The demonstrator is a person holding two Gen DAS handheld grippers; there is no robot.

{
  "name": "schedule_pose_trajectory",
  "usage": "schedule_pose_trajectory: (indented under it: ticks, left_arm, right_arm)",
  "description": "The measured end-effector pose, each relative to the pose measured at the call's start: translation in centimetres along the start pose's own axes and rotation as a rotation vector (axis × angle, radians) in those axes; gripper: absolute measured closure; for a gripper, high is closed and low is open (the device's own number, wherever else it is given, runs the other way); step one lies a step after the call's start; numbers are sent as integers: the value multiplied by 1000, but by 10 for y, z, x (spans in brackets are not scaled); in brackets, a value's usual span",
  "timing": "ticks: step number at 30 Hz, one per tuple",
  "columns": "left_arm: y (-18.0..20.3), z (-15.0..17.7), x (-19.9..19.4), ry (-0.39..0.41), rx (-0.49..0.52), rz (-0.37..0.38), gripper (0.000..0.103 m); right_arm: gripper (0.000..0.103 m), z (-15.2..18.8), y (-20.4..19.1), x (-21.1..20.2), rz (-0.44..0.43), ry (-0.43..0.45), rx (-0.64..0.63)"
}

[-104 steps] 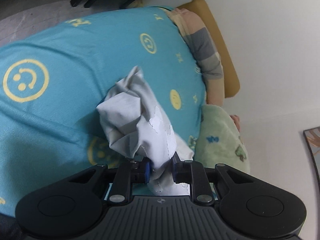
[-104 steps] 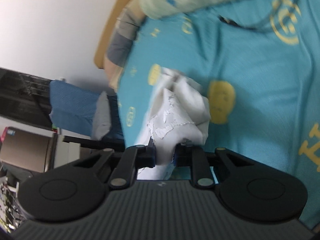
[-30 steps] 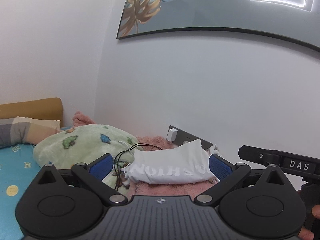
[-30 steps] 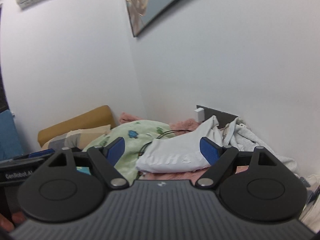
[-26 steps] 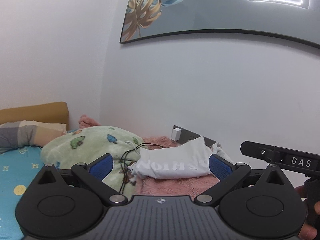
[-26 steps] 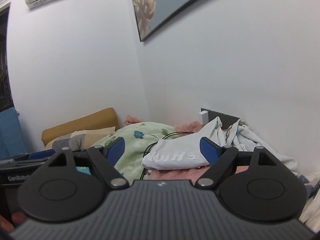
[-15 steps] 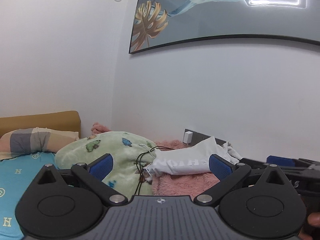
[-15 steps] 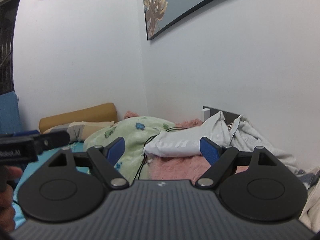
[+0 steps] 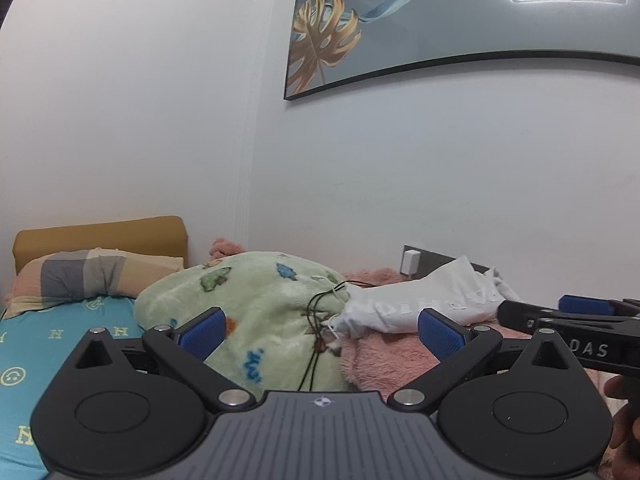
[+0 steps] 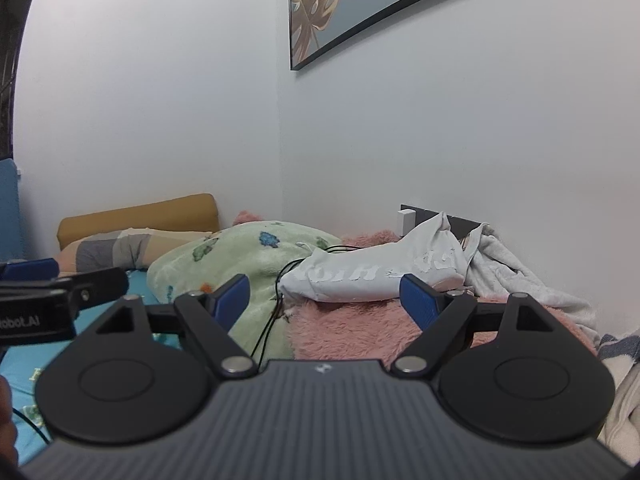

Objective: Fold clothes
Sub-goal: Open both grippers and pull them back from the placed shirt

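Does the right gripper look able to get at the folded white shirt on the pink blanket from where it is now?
Probably yes: the right gripper has open, empty jaws, and the white shirt lies straight ahead on the pink blanket with nothing between.

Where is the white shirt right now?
The white shirt lies on the pink blanket by the far wall, right of the green blanket. Both views show it, ahead of the open tools and untouched.

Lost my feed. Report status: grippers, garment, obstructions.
Left gripper open, empty. Right gripper open, empty. White garment folded, resting on pink blanket by the wall. Black cord trails beside it.
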State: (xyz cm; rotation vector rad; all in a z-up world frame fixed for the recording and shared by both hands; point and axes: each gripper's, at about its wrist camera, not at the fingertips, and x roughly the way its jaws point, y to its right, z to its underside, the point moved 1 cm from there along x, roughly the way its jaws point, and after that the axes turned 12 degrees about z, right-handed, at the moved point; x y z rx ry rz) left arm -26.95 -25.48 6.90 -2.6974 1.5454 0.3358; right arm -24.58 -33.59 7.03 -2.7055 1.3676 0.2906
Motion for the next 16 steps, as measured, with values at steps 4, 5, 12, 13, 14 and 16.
schedule_pose_trajectory:
  ticks: [4, 5, 12, 13, 14, 16]
  left_arm:
    - [-6, -1, -1, 3, -20, 5, 0]
    - [-7, -1, -2, 2, -19, 0, 0]
    - [-10, 3, -1, -12, -15, -8, 0]
    - [-10, 3, -1, -13, -14, -10, 0]
    - [-10, 4, -1, -14, -13, -11, 0]
    - [-10, 4, -1, -16, -11, -15, 0]
  right_arm:
    - [19, -1, -1, -2, 7, 6, -17]
    - [19, -2, -2, -2, 5, 9, -22]
    - [19, 3, -8, 4, -8, -23, -52]
    - [19, 4, -8, 4, -9, -27, -51]
    - [19, 4, -8, 5, -9, -30, -52]
    - [19, 3, -8, 5, -4, -27, -58]
